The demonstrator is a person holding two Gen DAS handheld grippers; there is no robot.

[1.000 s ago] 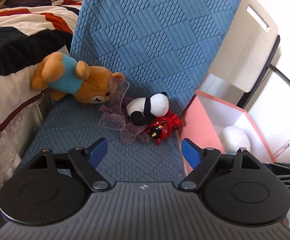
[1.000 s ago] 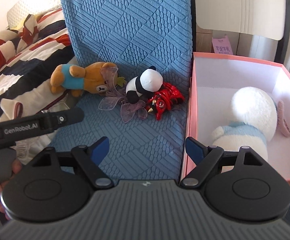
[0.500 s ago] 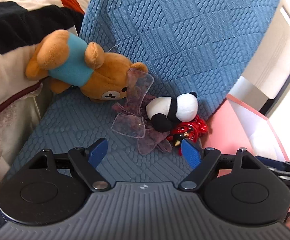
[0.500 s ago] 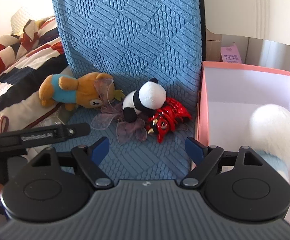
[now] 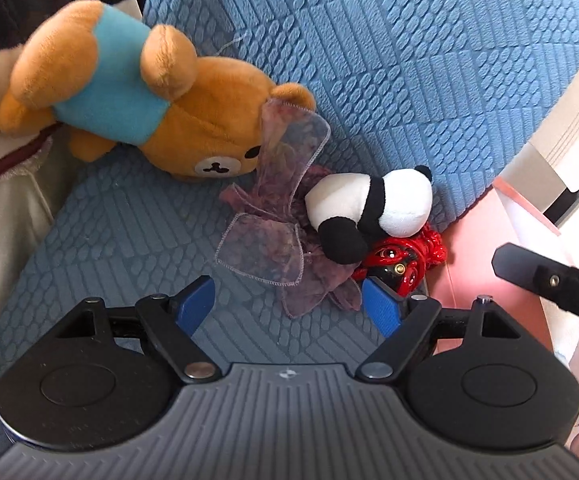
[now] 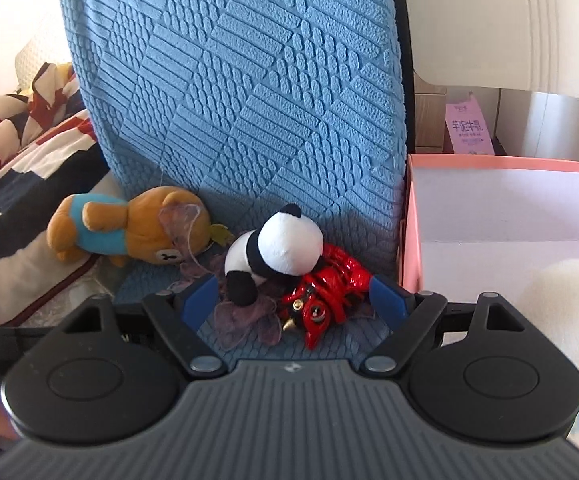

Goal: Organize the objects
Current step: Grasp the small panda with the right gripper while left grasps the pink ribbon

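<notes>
Blue quilted upholstery covers the chair seat [image 5: 121, 232] and its backrest [image 6: 249, 92], and we find the loose toys gathered where the two meet. We note a brown bear plush [image 5: 141, 96] in a teal shirt lying on its side at the left edge of the seat, its face turned toward the sheer purple ribbon bow [image 5: 273, 236] that touches it. We record a panda plush [image 6: 277, 252] lying across that bow and on top of a glossy red lion-head toy [image 6: 325, 292]. Beside the seat on the right stands a pink box [image 6: 409, 240] with a white interior, holding a white fluffy plush [image 6: 561, 304] (only partly in frame). Striped bedding [image 6: 17, 160] lies off to the left. We observe the left gripper [image 5: 289, 306] low over the seat with its jaws wide apart and nothing between them; the bow's lower loops lie just ahead of it, and its right blue pad [image 5: 381, 312] sits close to the red toy. We observe the right gripper [image 6: 293, 302] likewise spread wide and empty, its pads flanking the panda, the bow and the red toy without visible contact.
</notes>
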